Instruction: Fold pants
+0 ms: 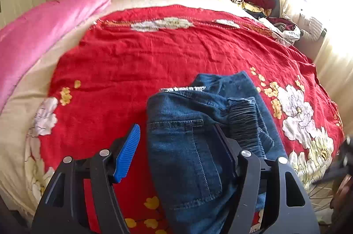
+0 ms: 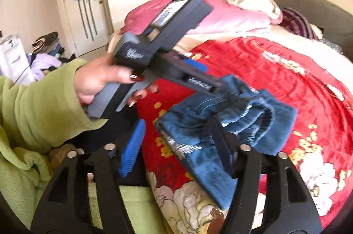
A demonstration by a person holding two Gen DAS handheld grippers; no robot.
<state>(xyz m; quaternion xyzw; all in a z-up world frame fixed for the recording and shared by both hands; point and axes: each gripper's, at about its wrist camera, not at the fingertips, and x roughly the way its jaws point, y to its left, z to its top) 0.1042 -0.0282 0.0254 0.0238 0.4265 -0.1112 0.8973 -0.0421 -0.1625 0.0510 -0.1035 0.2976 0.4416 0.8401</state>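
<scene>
Jeans [image 1: 194, 145] are seen bunched near the bed's [image 1: 154, 53] near edge. Left tongs [image 1: 176, 145] and right tongs [image 2: 176, 145] are spread apart around denim. Only the right wrist view shows the left hand [image 2: 99, 79] gripping its handle.

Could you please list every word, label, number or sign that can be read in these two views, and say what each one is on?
No text can be read in either view.
Left hand-held gripper, body: two pale printed marks, too blurred to read.
Its screen: a coloured picture, no legible characters.
Jeans: no readable label.
Red bedspread: flowers only, no lettering.
</scene>
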